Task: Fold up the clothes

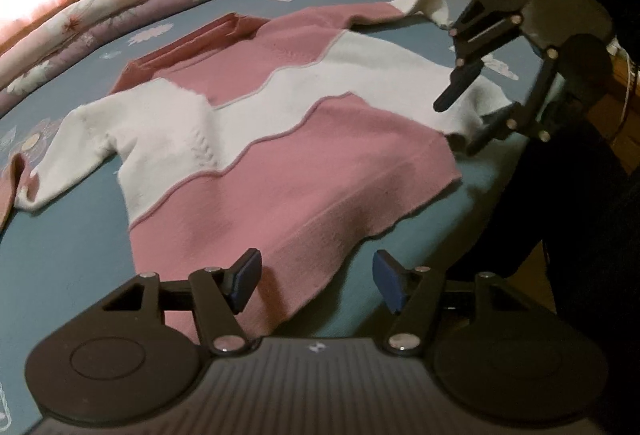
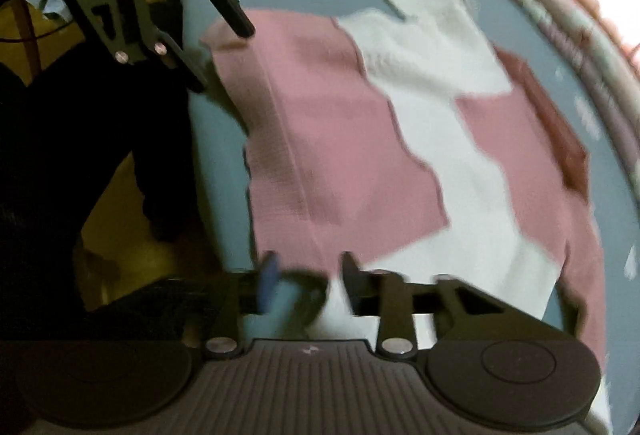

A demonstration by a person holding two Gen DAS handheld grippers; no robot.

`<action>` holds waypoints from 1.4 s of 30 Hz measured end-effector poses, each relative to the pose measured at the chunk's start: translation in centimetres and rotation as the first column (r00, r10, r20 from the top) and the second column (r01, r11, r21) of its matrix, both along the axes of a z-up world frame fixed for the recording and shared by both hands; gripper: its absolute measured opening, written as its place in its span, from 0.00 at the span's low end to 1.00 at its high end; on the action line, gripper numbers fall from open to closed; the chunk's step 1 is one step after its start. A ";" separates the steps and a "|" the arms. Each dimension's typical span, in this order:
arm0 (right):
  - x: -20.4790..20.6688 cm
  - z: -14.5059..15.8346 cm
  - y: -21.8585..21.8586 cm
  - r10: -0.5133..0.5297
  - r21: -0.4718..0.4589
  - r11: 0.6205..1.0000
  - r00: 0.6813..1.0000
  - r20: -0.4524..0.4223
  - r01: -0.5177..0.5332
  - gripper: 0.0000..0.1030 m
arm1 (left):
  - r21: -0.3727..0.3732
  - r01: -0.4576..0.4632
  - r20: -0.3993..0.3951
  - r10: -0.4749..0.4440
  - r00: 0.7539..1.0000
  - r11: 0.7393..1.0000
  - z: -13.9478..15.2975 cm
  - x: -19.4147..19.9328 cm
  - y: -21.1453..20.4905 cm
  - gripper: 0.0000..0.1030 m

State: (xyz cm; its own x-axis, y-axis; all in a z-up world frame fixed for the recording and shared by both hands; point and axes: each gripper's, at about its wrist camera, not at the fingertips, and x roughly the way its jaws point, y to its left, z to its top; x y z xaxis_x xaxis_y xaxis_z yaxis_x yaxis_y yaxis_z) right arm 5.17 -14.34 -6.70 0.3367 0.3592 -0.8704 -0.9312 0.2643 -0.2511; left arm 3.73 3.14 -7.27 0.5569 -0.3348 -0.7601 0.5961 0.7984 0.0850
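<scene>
Left gripper (image 1: 316, 281) jaws apart, nothing held, hovering over near hem corner of the pink-and-white sweater (image 1: 280, 139). Right gripper (image 2: 308, 281) part open, empty, above the other hem corner. Sweater lies flat on the blue bedsheet (image 1: 68, 259), sleeves spread, probably laid out for folding.

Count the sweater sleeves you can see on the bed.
2. One sleeve stretches out from the sweater toward the left in the left wrist view; the other sleeve lies at the far end, near the right claw. Neither looks folded in yet.
</scene>
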 end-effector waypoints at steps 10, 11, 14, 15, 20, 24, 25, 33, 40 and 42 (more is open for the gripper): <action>-0.3 -0.3 1.0 -0.046 0.121 0.991 0.998 -0.048 0.052 0.45 | -0.070 -0.312 -0.111 0.304 0.946 0.947 -0.7 1.2 6.2 0.61; -0.3 -0.2 1.0 -0.055 0.127 0.990 0.997 -0.050 0.061 0.45 | -0.123 -0.368 -0.157 0.349 0.924 0.922 -1.0 1.6 7.3 0.60; -0.2 -0.1 0.8 -0.077 0.142 0.986 0.996 -0.053 0.084 0.45 | -0.292 -0.518 -0.278 0.446 0.850 0.804 -1.9 2.5 10.7 0.56; -0.2 0.0 0.7 -0.082 0.145 0.985 0.995 -0.055 0.089 0.45 | -0.328 -0.549 -0.314 0.459 0.831 0.769 -2.4 2.7 11.5 0.55; -0.4 -0.1 0.3 -0.109 0.151 0.982 0.992 -0.063 0.117 0.46 | -0.456 -0.593 -0.430 0.419 0.800 0.664 -5.0 3.9 13.6 0.55; -0.5 -0.1 0.1 -0.123 0.159 0.978 0.990 -0.070 0.133 0.46 | -0.562 -0.594 -0.540 0.289 0.791 0.576 -6.5 4.6 14.1 0.55; -0.5 -0.1 0.1 -0.124 0.160 0.978 0.990 -0.071 0.134 0.46 | -0.566 -0.593 -0.547 0.277 0.790 0.573 -6.6 4.7 13.9 0.55; -0.2 0.1 0.2 -0.135 0.177 0.974 0.989 -0.061 0.144 0.50 | -0.799 -0.460 -0.460 0.099 0.882 0.387 -3.8 5.4 13.5 0.60; -0.2 0.7 1.4 -0.147 0.223 0.963 0.988 -0.041 0.152 0.50 | -0.714 -0.439 -0.438 0.140 0.888 0.545 -3.0 9.9 10.2 0.60; -0.2 0.7 1.5 -0.148 0.232 0.961 0.988 -0.039 0.153 0.50 | -0.705 -0.427 -0.434 0.132 0.891 0.566 -3.1 10.4 9.7 0.60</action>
State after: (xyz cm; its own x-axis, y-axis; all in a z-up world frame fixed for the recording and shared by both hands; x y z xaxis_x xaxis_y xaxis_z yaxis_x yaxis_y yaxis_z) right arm 4.92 -12.85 -5.97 0.3848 0.5002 -0.7757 -0.8806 0.4508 -0.1461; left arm 14.13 12.89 -10.34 0.5236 -0.7346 -0.4316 0.2032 0.5996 -0.7741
